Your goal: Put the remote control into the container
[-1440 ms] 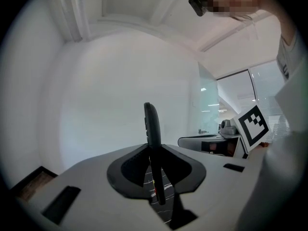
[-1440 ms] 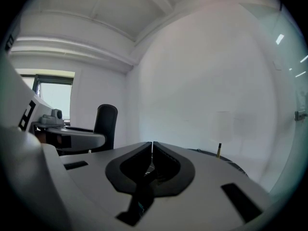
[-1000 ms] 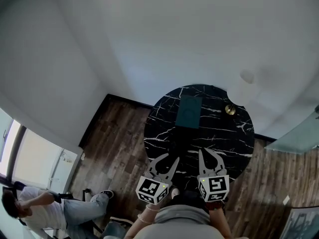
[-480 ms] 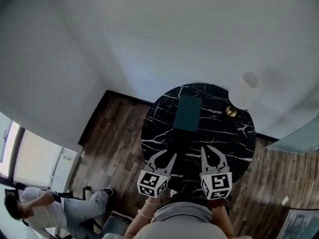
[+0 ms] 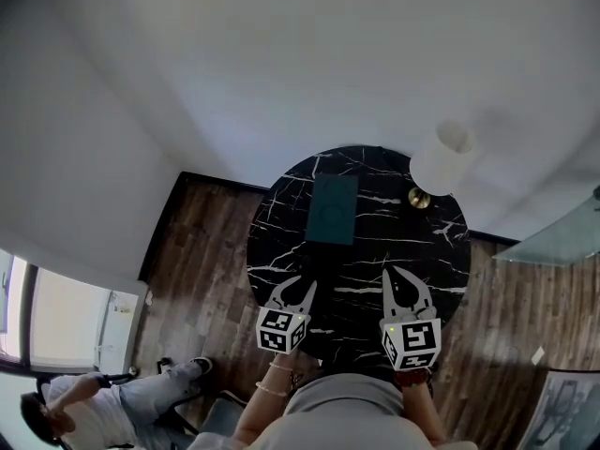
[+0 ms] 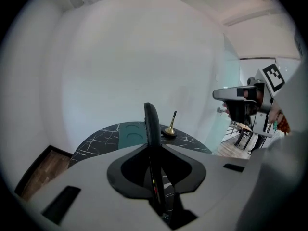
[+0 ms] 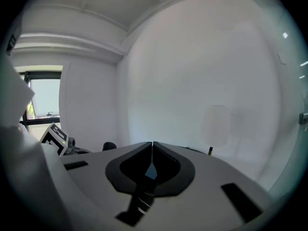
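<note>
A dark green flat container (image 5: 333,209) lies on the far half of the round black marble table (image 5: 281,232); in the left gripper view the container (image 6: 129,134) shows two round recesses. No remote control shows in any view. My left gripper (image 5: 302,286) hovers over the table's near left edge, jaws shut and empty, its tip (image 6: 150,110) aimed toward the container. Over the near right edge my right gripper (image 5: 396,274) is also shut with nothing in it; its tip (image 7: 152,145) faces the white wall.
A lamp with a white shade (image 5: 442,153) and brass base (image 5: 418,198) stands at the table's far right. Dark wood floor (image 5: 202,270) surrounds the table, with white walls behind. A person (image 5: 84,411) sits on the floor at lower left. A glass panel (image 5: 553,242) is at right.
The head view has shifted, so the table sits further left and higher, and the lamp shade shows fully. Both grippers have moved slightly forward over the table's near edge, still shut.
</note>
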Demonstrator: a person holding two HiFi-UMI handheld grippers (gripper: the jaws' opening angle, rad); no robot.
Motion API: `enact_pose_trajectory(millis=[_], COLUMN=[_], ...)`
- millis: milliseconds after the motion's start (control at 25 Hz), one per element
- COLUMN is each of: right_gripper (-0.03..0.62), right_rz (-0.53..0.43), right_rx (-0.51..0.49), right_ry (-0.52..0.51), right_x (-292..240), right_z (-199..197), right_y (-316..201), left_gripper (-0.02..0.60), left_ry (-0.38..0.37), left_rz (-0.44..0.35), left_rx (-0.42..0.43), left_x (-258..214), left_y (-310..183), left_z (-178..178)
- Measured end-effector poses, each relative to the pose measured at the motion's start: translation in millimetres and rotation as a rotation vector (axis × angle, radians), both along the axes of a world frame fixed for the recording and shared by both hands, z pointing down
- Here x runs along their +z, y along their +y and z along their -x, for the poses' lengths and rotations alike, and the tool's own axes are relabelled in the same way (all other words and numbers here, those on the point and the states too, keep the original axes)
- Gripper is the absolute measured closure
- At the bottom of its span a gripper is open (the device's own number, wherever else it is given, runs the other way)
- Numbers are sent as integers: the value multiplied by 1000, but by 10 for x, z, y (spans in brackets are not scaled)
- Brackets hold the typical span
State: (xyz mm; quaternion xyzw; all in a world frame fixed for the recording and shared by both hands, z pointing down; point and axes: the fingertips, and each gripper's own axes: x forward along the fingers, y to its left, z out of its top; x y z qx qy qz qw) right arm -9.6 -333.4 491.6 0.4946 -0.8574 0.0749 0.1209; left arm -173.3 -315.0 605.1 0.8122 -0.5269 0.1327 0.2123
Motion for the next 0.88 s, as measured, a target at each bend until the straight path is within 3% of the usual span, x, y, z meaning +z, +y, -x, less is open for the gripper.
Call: enact_pose_trajectory(millis=[320,600,880], right_gripper=[580,580,580], right_rz=[22,46,67], right_rx=[52,94,121], right_ry=[10,27,39], right_x=[90,173,254], right_z=[-271,-508,-663], right_y=[-123,-175,-203], left_gripper=[503,503,503], left_ry=[1,-83,-109], left_rz=[144,239,305], left_rx=[1,22,27], left_x=[596,1024,1292], left_y=[-213,-266,-346], left_z=[-1,11,29])
